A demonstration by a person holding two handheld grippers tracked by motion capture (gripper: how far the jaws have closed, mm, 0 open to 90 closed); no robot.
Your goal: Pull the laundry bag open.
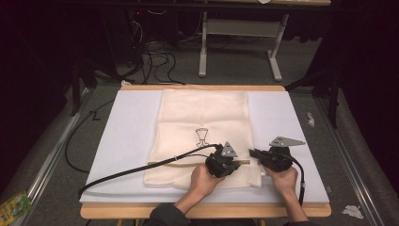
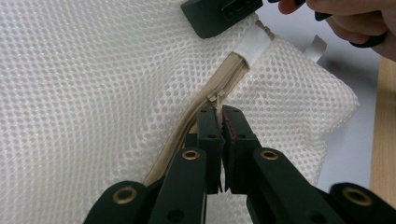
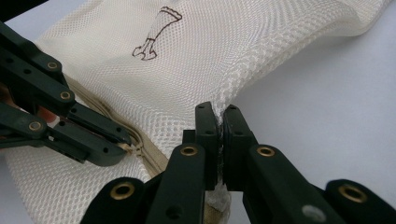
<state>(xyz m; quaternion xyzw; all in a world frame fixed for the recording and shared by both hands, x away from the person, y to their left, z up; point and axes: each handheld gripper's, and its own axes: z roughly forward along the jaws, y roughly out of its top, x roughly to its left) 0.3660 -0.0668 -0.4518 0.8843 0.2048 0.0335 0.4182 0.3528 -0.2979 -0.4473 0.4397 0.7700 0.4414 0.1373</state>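
Cream mesh laundry bag (image 1: 202, 136) lies flat on the white-covered counter (image 1: 127, 141), its zipper edge toward the person. From above, both grippers sit at that near edge, the left gripper (image 1: 230, 162) on the bag, the right gripper (image 1: 254, 153) at its right corner. Up close, the left gripper view shows its jaws pinched shut on the zipper pull (image 2: 217, 97) of the tan zipper (image 2: 205, 107). The right gripper view shows the right gripper (image 3: 217, 119) clamped on the bag's mesh edge, just beside the zipper's end, with a small brown print (image 3: 156, 32) farther up the bag.
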